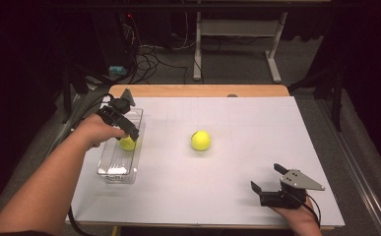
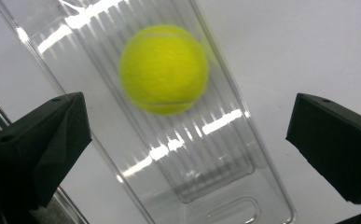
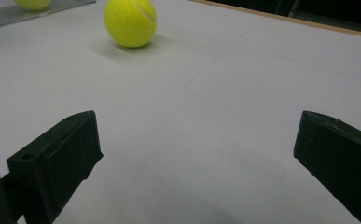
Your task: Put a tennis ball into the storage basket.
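Dim room, white tabletop (image 1: 217, 167), left claw (image 2: 187, 140) apart over trayed ball (image 2: 164, 69), right claw (image 3: 192, 158) apart.

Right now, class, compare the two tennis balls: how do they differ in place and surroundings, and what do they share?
The left ball is in the clear tray; the middle ball sits on the bare white table. The left ball lies just beyond the open left gripper, its outline blurred; the middle ball is sharp, well ahead of the open right gripper. Both are yellow-green, alike in size, and neither is held.
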Demonstrator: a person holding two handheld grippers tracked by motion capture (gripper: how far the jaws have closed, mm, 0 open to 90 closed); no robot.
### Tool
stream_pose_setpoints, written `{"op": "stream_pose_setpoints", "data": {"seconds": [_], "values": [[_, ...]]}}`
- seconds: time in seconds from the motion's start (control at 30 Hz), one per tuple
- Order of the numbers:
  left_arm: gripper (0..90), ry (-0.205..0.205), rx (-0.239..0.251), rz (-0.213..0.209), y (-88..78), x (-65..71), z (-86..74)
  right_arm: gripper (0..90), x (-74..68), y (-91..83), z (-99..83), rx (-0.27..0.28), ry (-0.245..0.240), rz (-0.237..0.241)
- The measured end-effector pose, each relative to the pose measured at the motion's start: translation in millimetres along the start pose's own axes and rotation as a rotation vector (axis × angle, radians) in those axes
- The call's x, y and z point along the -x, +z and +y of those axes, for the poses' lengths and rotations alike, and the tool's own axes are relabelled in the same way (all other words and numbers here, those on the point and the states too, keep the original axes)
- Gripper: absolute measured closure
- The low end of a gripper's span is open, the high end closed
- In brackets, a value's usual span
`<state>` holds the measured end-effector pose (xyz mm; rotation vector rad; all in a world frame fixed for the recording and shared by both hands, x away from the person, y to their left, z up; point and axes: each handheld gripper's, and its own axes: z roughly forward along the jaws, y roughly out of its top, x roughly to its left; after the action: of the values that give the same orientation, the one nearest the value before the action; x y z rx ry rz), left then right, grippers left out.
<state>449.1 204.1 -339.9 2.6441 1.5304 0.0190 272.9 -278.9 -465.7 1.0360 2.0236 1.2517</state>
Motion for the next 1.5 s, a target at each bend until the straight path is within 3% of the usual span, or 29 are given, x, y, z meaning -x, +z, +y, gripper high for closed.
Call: {"op": "stream_pose_setpoints", "data": {"seconds": [0.23, 0.47, 0.7, 0.87, 1.07, 1.27, 1.5], "values": [[0.7, 0.095, 0.018, -0.026, -0.1, 41.5, 1.3, 0.7, -0.9, 0.8, 1.3, 0.0, 0.003, 0.0], [0.7, 0.162, 0.063, -0.048, 2.1, 77.9, 0.1, 0.6, -2.1, 1.6, 5.6, 0.015, 0.007, 0.002], [0.7, 0.214, 0.037, -0.067, 16.9, 102.9, -4.7, 0.6, -3.1, 1.3, 7.7, 0.026, 0.012, 0.002], [0.7, 0.245, 0.019, -0.074, 23.8, 110.5, -3.9, 0.6, -5.5, 6.9, 9.6, 0.024, 0.01, 0.013], [0.7, 0.244, 0.03, -0.083, 28.6, 112.8, -8.0, 0.6, -11.7, 24.7, 20.7, 0.023, 0.019, 0.033], [0.7, 0.251, 0.035, -0.081, 29.3, 116.9, -14.8, 0.9, -26.5, 60.2, 45.6, 0.013, -0.002, 0.071], [0.7, 0.256, 0.036, -0.091, 28.3, 114.3, -14.5, 2.0, -42.8, 113.1, 71.4, -0.059, -0.03, 0.083]]}}
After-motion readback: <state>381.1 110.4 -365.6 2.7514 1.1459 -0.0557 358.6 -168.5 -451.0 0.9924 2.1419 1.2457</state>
